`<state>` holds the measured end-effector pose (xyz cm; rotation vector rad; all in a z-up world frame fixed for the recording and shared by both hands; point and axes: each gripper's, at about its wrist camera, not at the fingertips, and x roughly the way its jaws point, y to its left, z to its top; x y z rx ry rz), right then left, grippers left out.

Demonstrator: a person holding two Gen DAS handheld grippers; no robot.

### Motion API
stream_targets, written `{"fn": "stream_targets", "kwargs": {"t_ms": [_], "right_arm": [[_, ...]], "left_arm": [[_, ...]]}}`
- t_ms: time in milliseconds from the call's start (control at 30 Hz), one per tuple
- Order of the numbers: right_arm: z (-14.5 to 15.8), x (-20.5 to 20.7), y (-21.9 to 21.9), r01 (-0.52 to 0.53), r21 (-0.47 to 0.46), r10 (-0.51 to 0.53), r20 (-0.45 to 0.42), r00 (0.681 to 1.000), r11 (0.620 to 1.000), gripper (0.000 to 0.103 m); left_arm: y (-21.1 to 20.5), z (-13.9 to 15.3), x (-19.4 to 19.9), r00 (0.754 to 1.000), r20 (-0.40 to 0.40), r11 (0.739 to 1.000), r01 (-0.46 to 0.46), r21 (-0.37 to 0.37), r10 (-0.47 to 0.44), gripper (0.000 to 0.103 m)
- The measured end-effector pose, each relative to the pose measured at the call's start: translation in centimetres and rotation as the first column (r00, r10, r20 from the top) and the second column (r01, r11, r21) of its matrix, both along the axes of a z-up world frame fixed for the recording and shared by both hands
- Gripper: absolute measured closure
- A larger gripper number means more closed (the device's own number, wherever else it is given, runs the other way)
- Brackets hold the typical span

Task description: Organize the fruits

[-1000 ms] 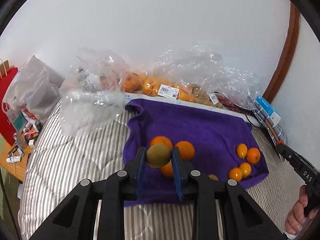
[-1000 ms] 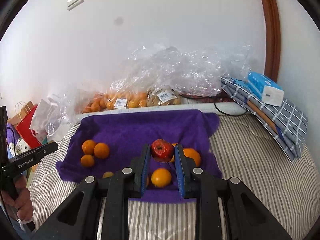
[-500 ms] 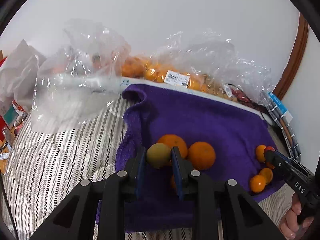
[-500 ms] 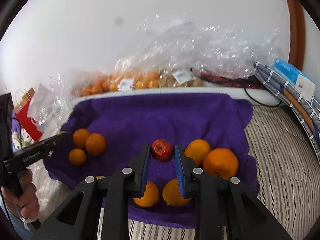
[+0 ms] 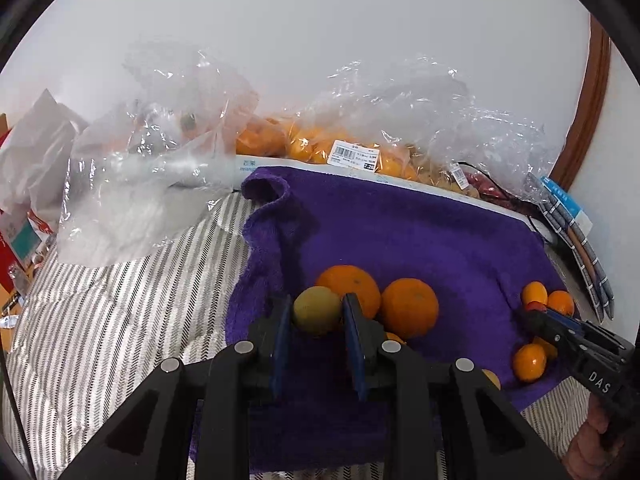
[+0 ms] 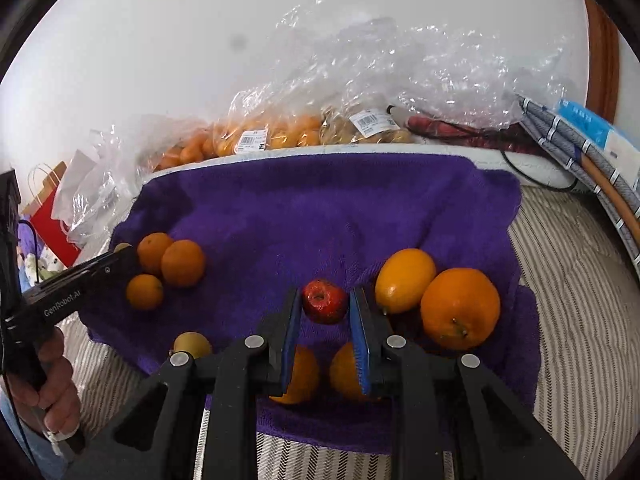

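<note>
Your left gripper (image 5: 316, 314) pinches the greenish-yellow fruit (image 5: 317, 310) across its middle, just above the purple towel (image 5: 400, 232). Your right gripper (image 6: 325, 307) clamps the small red fruit (image 6: 324, 306) likewise. Both look light, round, smooth-skinned and bruisable; grip gently. Oranges (image 6: 460, 308) lie just beyond.

Left gripper (image 5: 316, 316) clamped on a green-yellow fruit (image 5: 317, 309), over a purple towel (image 5: 400, 232).
Two oranges (image 5: 408, 307) just behind the fruit; small oranges (image 5: 529, 362) near the right gripper (image 5: 536, 312) at the towel's right edge; plastic bags (image 5: 160, 152) against the wall.
</note>
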<state>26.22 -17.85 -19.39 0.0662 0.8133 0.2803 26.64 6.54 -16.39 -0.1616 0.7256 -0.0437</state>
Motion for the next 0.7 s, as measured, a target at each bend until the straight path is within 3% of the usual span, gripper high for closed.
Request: {"fn": "stream_targets", "kwargs": {"t_ms": [233,367,433,500,700], "right_arm": [[0.0,-0.2,-0.1,0.012,0.002,-0.012,0.005,1.0,1.0,0.078],[0.0,-0.3,-0.6,0.036,0.008,-0.036,0.01,0.999,0.999,0.057],[0.1,-0.4,-0.9,0.044,0.02,-0.044,0.013,0.999,0.999,0.055],[0.2,-0.5,-1.1,0.054,0.03,-0.055,0.016,0.998,0.998,0.054],[1.6,-0.9,-2.1,0.092,0.071,-0.095,0.041,0.995,0.993,0.045]], "left_arm": [[-0.1,0.0,0.1,1.0,0.009,1.0,0.002,0.004,-0.002,0.078],[-0.1,0.0,0.1,1.0,0.011,1.0,0.006,0.008,-0.006,0.078],[-0.2,0.0,0.0,1.0,0.01,1.0,0.015,0.006,-0.015,0.078],[-0.3,0.1,0.0,1.0,0.011,1.0,0.024,0.0,-0.024,0.068],[-0.9,1.3,-1.1,0.996,0.077,0.999,0.043,0.015,-0.044,0.054]]}}
